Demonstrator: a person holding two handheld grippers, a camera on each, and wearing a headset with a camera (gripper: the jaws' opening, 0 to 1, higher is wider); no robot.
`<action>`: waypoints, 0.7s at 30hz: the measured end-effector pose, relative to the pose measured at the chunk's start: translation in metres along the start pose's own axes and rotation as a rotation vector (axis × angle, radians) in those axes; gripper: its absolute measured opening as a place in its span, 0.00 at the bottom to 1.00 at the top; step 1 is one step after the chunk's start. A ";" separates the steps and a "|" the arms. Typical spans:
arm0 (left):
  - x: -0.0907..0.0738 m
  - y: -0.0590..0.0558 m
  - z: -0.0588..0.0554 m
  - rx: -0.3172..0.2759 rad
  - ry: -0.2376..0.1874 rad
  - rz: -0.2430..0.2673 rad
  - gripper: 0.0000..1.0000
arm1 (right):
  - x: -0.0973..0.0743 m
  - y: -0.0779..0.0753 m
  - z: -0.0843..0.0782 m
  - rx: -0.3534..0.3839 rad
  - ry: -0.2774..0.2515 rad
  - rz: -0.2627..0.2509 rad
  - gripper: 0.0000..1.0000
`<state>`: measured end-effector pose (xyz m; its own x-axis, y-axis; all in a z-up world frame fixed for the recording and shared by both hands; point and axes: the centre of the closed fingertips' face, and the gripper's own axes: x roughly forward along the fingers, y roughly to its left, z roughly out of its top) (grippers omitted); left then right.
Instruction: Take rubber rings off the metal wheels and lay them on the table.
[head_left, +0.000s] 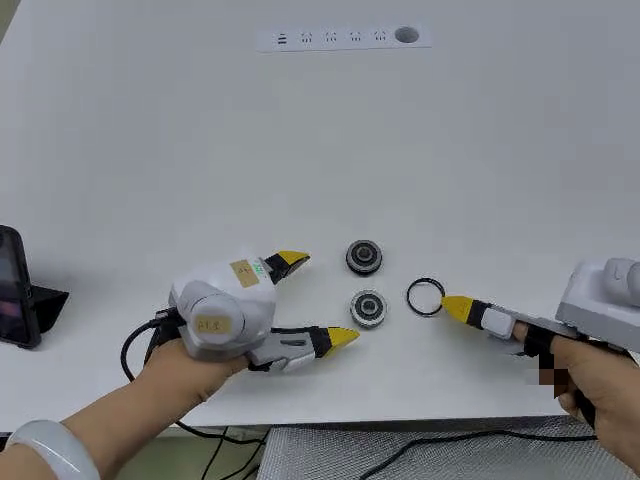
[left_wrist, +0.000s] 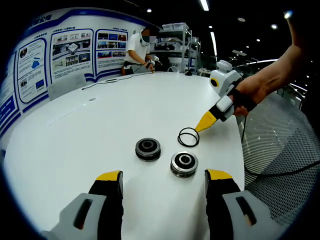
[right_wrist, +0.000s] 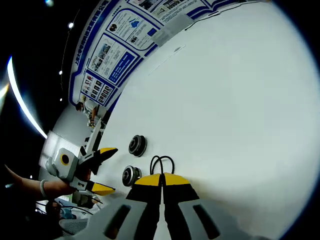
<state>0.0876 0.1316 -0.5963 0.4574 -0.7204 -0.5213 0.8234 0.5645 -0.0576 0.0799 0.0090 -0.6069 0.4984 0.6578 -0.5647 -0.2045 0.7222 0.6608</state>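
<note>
Head view: white matte table (head_left: 150, 150), smooth and unmarked. A white power strip (head_left: 343, 38) lies at the far edge, and a dark device on a stand (head_left: 20, 290) sits at the left edge. Two small round metal wheels lie close together at centre. The far wheel (head_left: 364, 257) has a dark band around its rim; the near wheel (head_left: 369, 308) shows a bare silver rim. A thin black rubber ring (head_left: 425, 297) lies flat just right of them, apart from both. The left gripper (head_left: 320, 298), white body with yellow tips, has its jaws spread wide just left of the wheels, gripping nothing. A black cable (head_left: 140, 350) trails from it.

Left gripper view: large room, dark ceiling with strip lights. Blue-and-white wall posters (left_wrist: 60, 55) on the left, shelving (left_wrist: 175, 35) at the back, a person (left_wrist: 136, 47) at the table's far end. Metal mesh (left_wrist: 280, 145) shows past the table's right edge. The right gripper (left_wrist: 205, 122) comes in from the right, its yellow point meeting the ring's edge.

Right gripper view: tilted. Both jaws are pressed together, and the ring's near edge looks nipped at the tips. Nothing stands between the ring and the wheels.
</note>
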 end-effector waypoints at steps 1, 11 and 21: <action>0.000 0.000 0.000 0.001 0.001 0.000 0.68 | 0.000 0.000 0.000 -0.012 0.001 -0.007 0.02; -0.001 0.000 -0.001 0.001 0.006 0.002 0.67 | -0.002 -0.006 0.008 -0.165 -0.008 -0.057 0.10; 0.001 0.004 0.004 -0.005 -0.004 0.007 0.64 | 0.003 0.020 0.015 -0.327 -0.045 0.008 0.37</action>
<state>0.0926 0.1312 -0.5932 0.4647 -0.7181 -0.5180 0.8185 0.5716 -0.0581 0.0903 0.0217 -0.5879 0.5309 0.6586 -0.5333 -0.4645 0.7525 0.4669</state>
